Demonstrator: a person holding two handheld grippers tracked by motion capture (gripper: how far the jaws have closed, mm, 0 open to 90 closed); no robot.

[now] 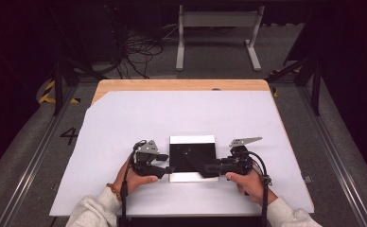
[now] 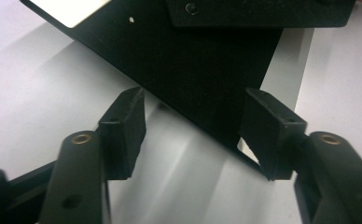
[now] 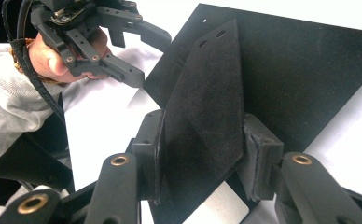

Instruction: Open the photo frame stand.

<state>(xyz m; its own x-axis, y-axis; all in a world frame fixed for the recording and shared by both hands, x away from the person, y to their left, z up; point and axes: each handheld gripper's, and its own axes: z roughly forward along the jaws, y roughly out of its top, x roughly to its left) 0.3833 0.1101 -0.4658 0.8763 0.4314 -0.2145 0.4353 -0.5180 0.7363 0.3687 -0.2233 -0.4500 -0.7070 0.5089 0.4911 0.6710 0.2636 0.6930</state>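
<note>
Right gripper (image 3: 200, 154) clamped on the folded-over flap (image 3: 205, 116) of a black sheet (image 3: 305, 79), pads pressing both sides of it. Left gripper (image 2: 195, 135) apart at middling width, jaws straddling the sheet's left corner without touching. Sheet lying on a white board (image 1: 191, 140), near the table's (image 1: 125, 85) near edge, midway between both hands.

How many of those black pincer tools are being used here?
2. The left tool, open, sits at the left edge of the black sheet. The right tool sits at the sheet's right side, clamped on a folded-up black flap.
</note>
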